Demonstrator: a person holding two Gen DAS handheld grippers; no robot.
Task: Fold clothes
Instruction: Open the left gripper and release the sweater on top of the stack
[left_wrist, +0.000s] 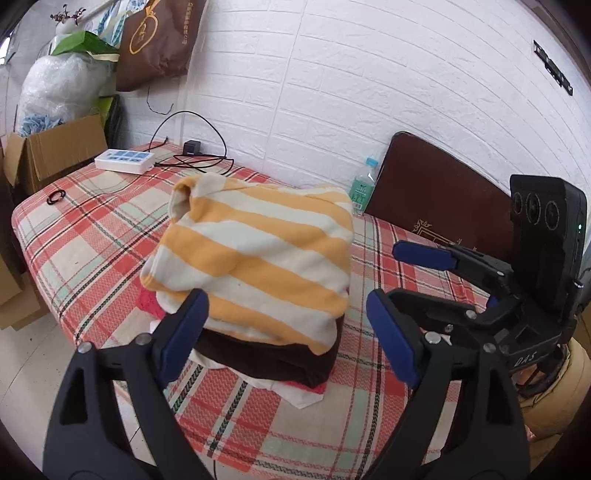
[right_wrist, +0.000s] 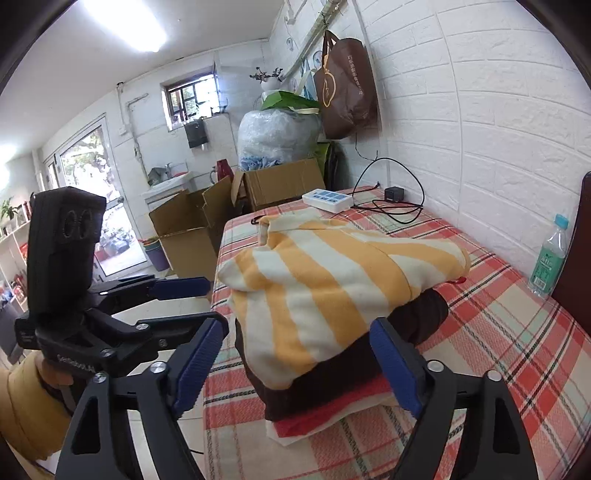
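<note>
Both grippers, left gripper (left_wrist: 284, 343) and right gripper (right_wrist: 299, 365), stand with jaws wide and nothing between them, just short of the folded yellow-striped garment (left_wrist: 258, 254) topping a clothes stack (right_wrist: 332, 387) near the plaid-covered table's (left_wrist: 85, 236) front edge.

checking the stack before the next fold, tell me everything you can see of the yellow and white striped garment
The striped garment is a soft, fleecy-looking piece with broad yellow and cream bands. It lies folded into a rough, puffy rectangle with one rolled opening at the far corner. It sits on top of the pile, directly on a dark brown garment, with red and white pieces beneath, all on the plaid cloth. It overhangs the brown layer slightly. Neither set of tongs appears to touch it.
</note>
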